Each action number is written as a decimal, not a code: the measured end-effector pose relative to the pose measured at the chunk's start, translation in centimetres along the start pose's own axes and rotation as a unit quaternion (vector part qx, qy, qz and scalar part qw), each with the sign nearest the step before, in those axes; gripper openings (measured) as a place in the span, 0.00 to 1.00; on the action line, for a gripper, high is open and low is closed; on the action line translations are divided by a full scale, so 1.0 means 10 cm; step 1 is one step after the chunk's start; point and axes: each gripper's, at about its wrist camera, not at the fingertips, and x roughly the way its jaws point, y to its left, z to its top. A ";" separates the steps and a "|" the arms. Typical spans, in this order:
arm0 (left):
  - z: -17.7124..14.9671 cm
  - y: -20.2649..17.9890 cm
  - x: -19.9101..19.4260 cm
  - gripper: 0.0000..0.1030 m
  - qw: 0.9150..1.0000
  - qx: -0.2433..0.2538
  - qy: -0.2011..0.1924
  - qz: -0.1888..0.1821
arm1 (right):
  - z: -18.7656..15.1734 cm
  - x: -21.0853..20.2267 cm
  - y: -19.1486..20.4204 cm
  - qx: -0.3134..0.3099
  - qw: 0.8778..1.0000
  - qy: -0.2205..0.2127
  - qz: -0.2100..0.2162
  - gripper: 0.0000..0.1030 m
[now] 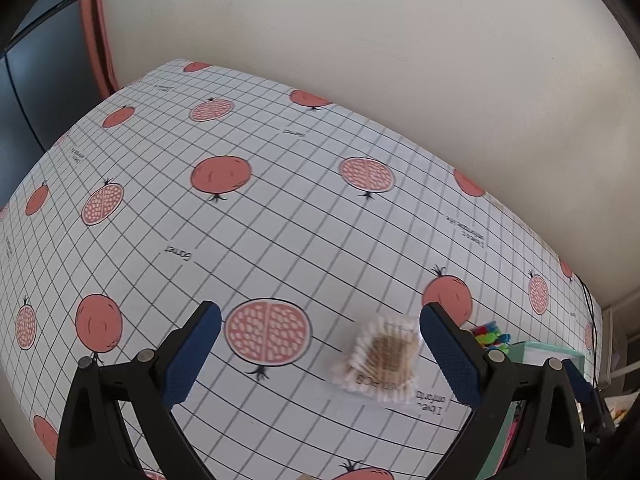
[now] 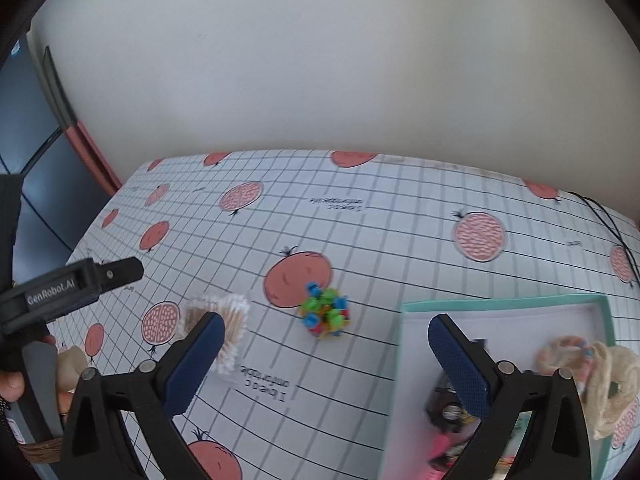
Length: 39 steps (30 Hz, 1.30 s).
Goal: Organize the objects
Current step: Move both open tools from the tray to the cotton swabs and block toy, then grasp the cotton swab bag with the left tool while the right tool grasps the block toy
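A clear pack of cotton swabs (image 1: 378,356) lies on the pomegranate-print tablecloth (image 1: 280,208), between the fingers of my open left gripper (image 1: 320,354) and nearer the right one. It also shows in the right wrist view (image 2: 224,328), behind my left finger. A bundle of colourful small pegs (image 2: 325,312) lies ahead of my open, empty right gripper (image 2: 324,360); it peeks out in the left wrist view (image 1: 490,334). A teal-rimmed box (image 2: 500,305) at the right holds a cream crocheted piece (image 2: 612,380), a pastel ring (image 2: 564,354) and dark items.
The other hand-held gripper body (image 2: 60,292) sits at the left of the right wrist view. A black cable (image 2: 612,228) runs along the table's far right. A pale wall rises behind the table. The box edge (image 1: 548,350) shows by my left gripper's right finger.
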 end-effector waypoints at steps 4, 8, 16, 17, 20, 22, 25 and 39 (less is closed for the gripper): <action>0.01 0.04 0.03 0.97 1.000 -0.003 0.004 -0.002 | -0.02 0.09 0.07 -0.003 1.000 0.006 0.006 1.00; -0.01 0.00 0.07 0.97 1.000 0.000 0.010 -0.007 | -0.03 0.17 0.07 -0.002 1.000 0.009 0.001 1.00; -0.14 -0.25 0.29 0.97 0.998 0.034 0.042 -0.026 | -0.05 0.30 0.05 0.006 1.000 0.004 -0.006 1.00; -0.16 -0.27 0.33 0.97 0.998 0.038 0.046 -0.027 | -0.05 0.31 0.05 0.004 1.000 0.003 -0.009 1.00; -0.20 -0.30 0.40 0.97 0.997 0.044 0.054 -0.026 | -0.07 0.36 0.07 -0.006 1.000 0.001 -0.022 0.99; -0.22 -0.30 0.44 0.97 0.997 0.041 0.061 -0.028 | -0.09 0.40 0.06 0.000 1.000 0.004 -0.022 0.98; -0.24 -0.29 0.49 0.97 0.996 0.033 0.069 -0.035 | -0.11 0.43 0.07 -0.006 1.000 0.002 -0.027 0.96; -0.28 -0.28 0.53 0.97 0.996 0.011 0.070 -0.048 | -0.16 0.58 0.07 -0.005 0.999 0.008 -0.052 0.87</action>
